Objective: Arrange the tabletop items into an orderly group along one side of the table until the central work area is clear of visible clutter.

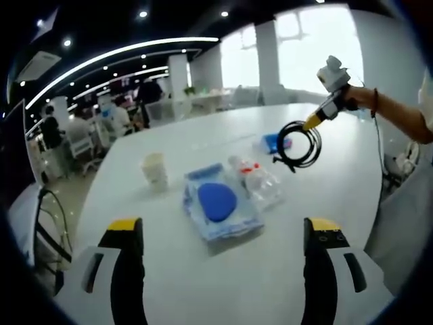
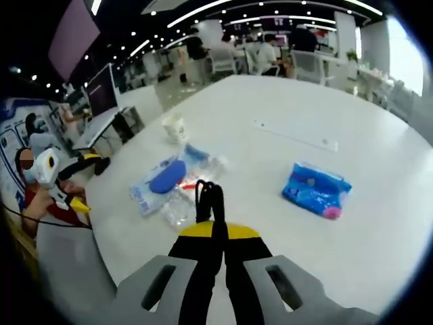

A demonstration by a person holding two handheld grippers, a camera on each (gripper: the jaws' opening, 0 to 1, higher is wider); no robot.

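Left gripper view looks along the left gripper (image 1: 223,233), whose jaws stand wide apart and released, grasping nothing, above the white worktop (image 1: 318,196). Taking the clear pouch with the blue oval (image 1: 218,203) as landmark: a clear plastic packet with red bits (image 1: 257,179) lies touching its far-right side, a white paper cup (image 1: 155,169) stands upright near its left, and a blue tissue pack (image 1: 274,142) lies beyond it to the right. Above that tissue pack the right gripper (image 1: 312,123) hangs in the air, held in a person's hand (image 1: 358,98), clenched on a coiled black cable (image 1: 298,144) that dangles clear of the worktop. In the right gripper view, the jaws press together on the cable (image 2: 209,198), with the pouch (image 2: 160,181) just past them, the cup (image 2: 175,126) beyond, and the tissue pack (image 2: 316,188) well apart to the right.
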